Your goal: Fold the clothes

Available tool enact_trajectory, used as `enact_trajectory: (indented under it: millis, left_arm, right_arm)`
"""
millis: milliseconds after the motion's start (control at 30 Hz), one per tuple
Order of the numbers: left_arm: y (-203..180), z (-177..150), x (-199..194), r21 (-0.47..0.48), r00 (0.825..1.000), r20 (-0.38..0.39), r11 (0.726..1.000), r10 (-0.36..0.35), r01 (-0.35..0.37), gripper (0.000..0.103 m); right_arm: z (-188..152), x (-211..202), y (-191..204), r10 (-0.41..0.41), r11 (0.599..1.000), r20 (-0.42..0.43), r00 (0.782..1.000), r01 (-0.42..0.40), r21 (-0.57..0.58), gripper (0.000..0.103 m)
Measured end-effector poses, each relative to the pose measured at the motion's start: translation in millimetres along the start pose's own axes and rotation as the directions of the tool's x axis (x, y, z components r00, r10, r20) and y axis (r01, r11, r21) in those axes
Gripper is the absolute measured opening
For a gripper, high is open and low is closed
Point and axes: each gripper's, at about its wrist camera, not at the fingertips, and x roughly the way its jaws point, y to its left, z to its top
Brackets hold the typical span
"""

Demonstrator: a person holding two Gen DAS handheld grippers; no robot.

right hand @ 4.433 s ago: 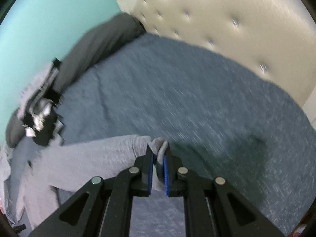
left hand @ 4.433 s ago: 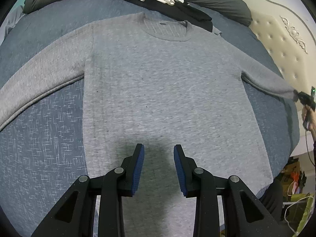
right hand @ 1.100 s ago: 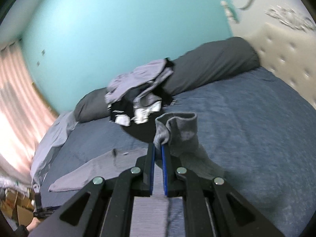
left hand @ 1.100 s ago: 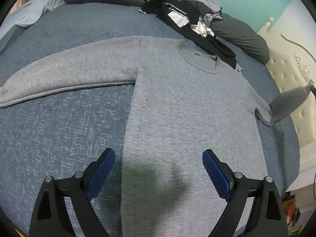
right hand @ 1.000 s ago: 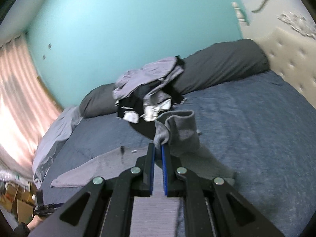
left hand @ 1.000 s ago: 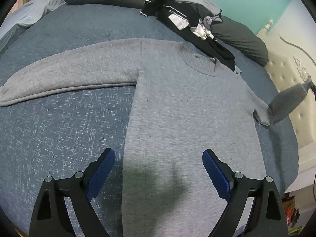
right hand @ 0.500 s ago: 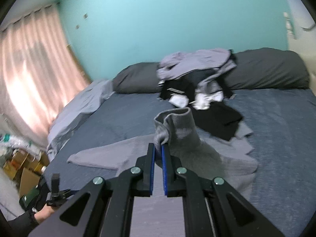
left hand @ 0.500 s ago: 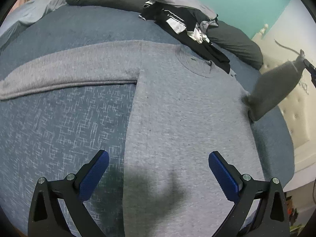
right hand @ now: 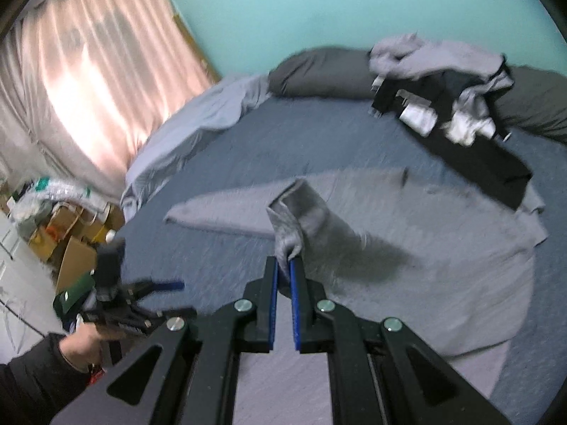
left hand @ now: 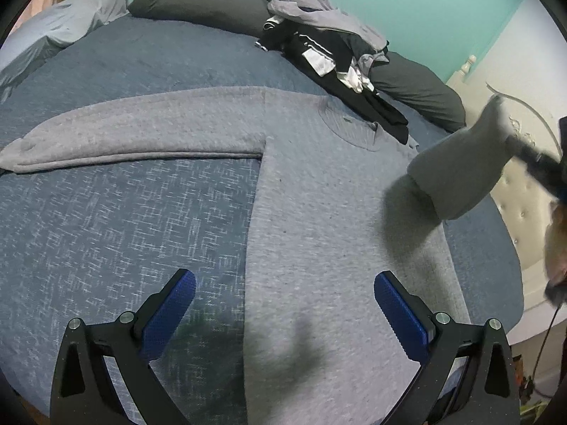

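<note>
Grey knit fabric is covering most of the bed: a long-sleeved sweater (left hand: 319, 212) is lying flat, front up, on the blue bedspread (left hand: 124, 219), its collar pointing toward the heap of dark and pale clothes (left hand: 329, 53) that is resting against the charcoal pillows (left hand: 198, 3) at the far edge. One sleeve (left hand: 134, 134) is stretching straight out across the bedspread, flat and unfolded. The other sleeve (right hand: 312, 223) is hanging in the air above the sweater's body, and its shadow is falling on the chest of the garment.

The right gripper (right hand: 282, 269) is pinching the cuff of that raised sleeve, its blue pads closed tight on the fabric, so the sleeve is draping down from the jaws to the shoulder. In the left wrist view this gripper is showing as a blurred dark shape at the right edge, in front of the cream tufted headboard (left hand: 524, 198).

The left gripper (left hand: 283, 311) is hovering over the lower part of the sweater with its jaws standing wide apart and nothing between them; one blue pad is above the bedspread and the other above the grey knit. In the right wrist view the person's hand (right hand: 85, 347), in a dark sleeve, is holding this gripper at the bed's near edge. Pink curtains (right hand: 88, 71) and cardboard boxes (right hand: 71, 241) are showing behind it.
</note>
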Motion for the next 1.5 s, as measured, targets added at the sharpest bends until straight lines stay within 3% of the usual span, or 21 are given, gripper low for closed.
enact_trajectory:
  millis: [233,600,700,767,833,1100,1300,1500]
  left_arm:
    - [10,-4,-12,0.003,1.0,0.012,1.0,0.014,-0.015,0.103]
    - [13,-11,-19,0.007,0.999,0.016,0.999,0.035,-0.035,0.103]
    - [9,-14,-14,0.012,0.999,0.009,0.999,0.034,-0.035,0.103]
    - [5,-17,-8,0.019,0.999,0.0,0.999,0.034,-0.034,0.103]
    - [1,-20,0,0.026,0.999,-0.012,0.999,0.036,-0.035,0.103]
    - [-22,-29,36,0.087,0.998,-0.043,0.995,0.049,-0.045,0.103]
    - [-44,-32,68,0.171,0.988,-0.03,0.974,0.153,-0.146,0.103]
    - [-57,-33,101,0.251,0.974,-0.074,0.949,0.214,-0.189,0.103]
  right_arm:
    - [-50,55,20,0.037,0.999,-0.105,0.994,-0.038,-0.005,0.006]
    - [-107,108,16,0.049,0.997,-0.219,0.975,-0.036,0.062,0.01]
    - [-118,112,8,0.042,0.994,-0.227,0.973,-0.017,0.112,0.038]
    - [-123,107,-1,0.056,0.988,-0.206,0.977,-0.025,0.151,0.049]
    - [-127,100,-9,0.059,0.985,-0.184,0.981,-0.027,0.171,0.05]
    - [-141,49,-62,-0.053,0.97,-0.069,0.996,0.068,0.235,0.05]
    - [-160,17,-100,-0.112,0.949,-0.033,0.993,0.117,0.294,0.05]
    - [-164,-8,-133,-0.139,0.931,-0.013,0.99,0.136,0.338,0.051]
